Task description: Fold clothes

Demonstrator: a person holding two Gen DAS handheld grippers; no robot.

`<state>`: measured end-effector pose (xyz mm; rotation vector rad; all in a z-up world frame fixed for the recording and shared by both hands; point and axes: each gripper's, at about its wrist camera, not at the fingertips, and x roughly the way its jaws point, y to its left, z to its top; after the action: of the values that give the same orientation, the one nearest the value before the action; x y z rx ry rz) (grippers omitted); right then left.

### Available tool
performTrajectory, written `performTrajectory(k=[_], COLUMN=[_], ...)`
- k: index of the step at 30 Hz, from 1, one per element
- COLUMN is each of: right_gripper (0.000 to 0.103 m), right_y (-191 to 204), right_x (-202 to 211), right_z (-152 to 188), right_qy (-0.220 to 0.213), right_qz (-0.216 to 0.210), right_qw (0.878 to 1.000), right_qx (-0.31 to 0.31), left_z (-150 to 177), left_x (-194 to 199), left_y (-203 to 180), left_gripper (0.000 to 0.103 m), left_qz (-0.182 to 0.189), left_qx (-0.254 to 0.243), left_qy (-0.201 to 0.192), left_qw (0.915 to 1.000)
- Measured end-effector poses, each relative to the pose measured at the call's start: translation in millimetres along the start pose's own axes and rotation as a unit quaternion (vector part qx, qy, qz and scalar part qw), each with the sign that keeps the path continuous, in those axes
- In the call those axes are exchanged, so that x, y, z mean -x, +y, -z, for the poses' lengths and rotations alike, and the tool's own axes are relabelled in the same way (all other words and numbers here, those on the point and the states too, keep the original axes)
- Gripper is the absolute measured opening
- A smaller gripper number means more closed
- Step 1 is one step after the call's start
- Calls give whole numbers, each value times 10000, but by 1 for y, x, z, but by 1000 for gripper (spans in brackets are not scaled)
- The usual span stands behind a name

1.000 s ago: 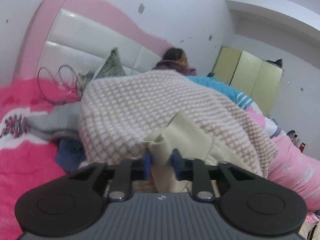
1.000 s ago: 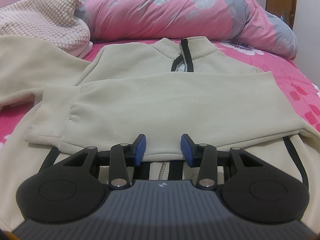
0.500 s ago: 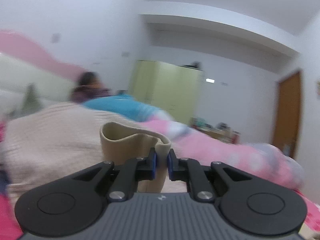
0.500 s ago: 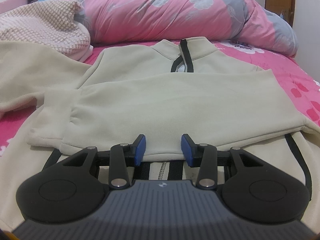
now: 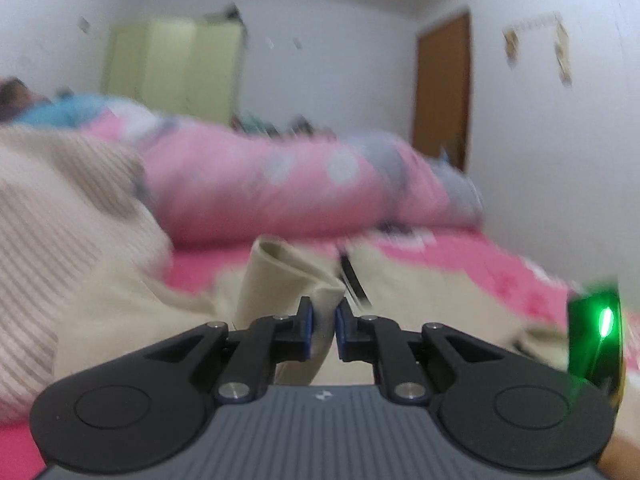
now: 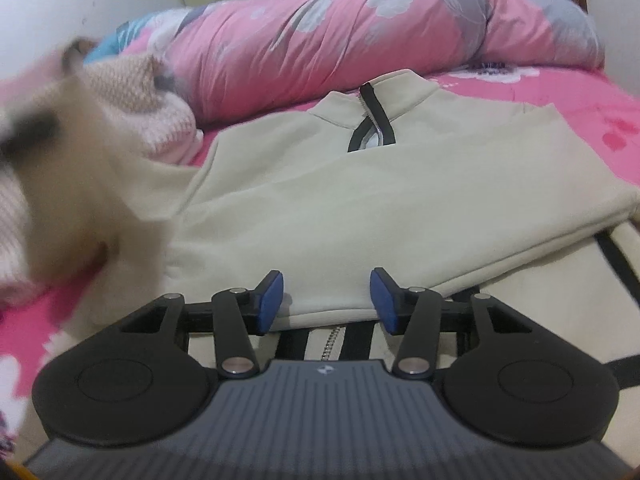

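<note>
Cream zip-neck sweatshirt [image 6: 360, 184] is spread flat on the pink bedsheet [image 6: 600, 120], collar pointing at the rolled pink floral quilt [image 6: 360, 32] along the far edge of the bed, and one sleeve is already folded across the chest, from what I can tell.

Left gripper [image 5: 322, 326] is clamped on the other sleeve's cuff [image 5: 280, 276], blue pads pinching the fabric with barely any gap. That view is really blurry, so I can't tell exactly where over the body the cuff is. The sleeve also shows as a smeared cream shape at the left edge of the right wrist view.

Right gripper [image 6: 326, 300] sits just above the near edge of the folded sleeve. Its jaws have just been opening and now stand apart, with the fabric edge showing between them but the pads not pressing on it, so it isn't holding anything.

Handling-wise this looks like thick fleece: soft, floppy, light, not slippery, nothing to break. It'll drape and drag, so I'd guess the cuff is a good place to pinch since the ribbing is firmer. For the next fold I'd grab the hem corners or the shoulder seam, not the middle of the panel, or it just bunches up.

Knitted blanket [image 6: 136, 88] is heaped at the left side of the bed, near the shoulder.
</note>
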<state>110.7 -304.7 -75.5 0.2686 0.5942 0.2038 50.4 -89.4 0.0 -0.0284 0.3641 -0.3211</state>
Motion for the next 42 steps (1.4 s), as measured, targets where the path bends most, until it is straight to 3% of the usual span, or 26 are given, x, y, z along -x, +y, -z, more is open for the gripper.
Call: performTrajectory(k=[1, 4, 5, 10, 15, 20, 25, 29, 34, 39, 42], right_gripper=[48, 48, 48, 48, 48, 48, 54, 56, 57, 59, 62], right_y=[-4, -15, -16, -20, -26, -37, -47, -38, -21, -2, 5], right_x=[0, 2, 2, 1, 1, 2, 21, 36, 41, 28, 18], right_z=[0, 1, 1, 0, -1, -4, -9, -2, 0, -6, -5], right_qy=[-22, -75, -85, -95, -66, 17, 259, 724, 1077, 1373, 1559], right_qz=[-94, -335, -380, -495, -627, -824, -1140, -1205, -1141, -999, -990], right_qw=[9999, 9983, 9978, 9962, 9939, 9884, 9696, 9587, 9540, 9575, 9525], right_qx=[-133, -480, -543, -706, -906, -1272, -2148, -2473, -2555, -2333, -2422], left_z=[6, 22, 24, 24, 17, 27, 42, 54, 68, 73, 74], left_x=[-7, -21, -21, 2, 29, 33, 39, 38, 34, 34, 33], left_y=[1, 3, 4, 18, 35, 40, 40, 39, 44, 45, 46], left_gripper=[18, 44, 52, 70, 71, 71, 72, 72, 73, 79, 85], left_qz=[168, 560, 624, 968, 975, 923, 1008, 1004, 1041, 1093, 1194], left_qx=[54, 189, 198, 114, -29, -69, -188, -271, -131, -134, -111], left_qy=[222, 720, 781, 647, 621, 1125, 1199, 1287, 1389, 1313, 1306], left_qw=[9996, 9956, 9948, 9931, 9933, 9893, 9875, 9862, 9847, 9852, 9842])
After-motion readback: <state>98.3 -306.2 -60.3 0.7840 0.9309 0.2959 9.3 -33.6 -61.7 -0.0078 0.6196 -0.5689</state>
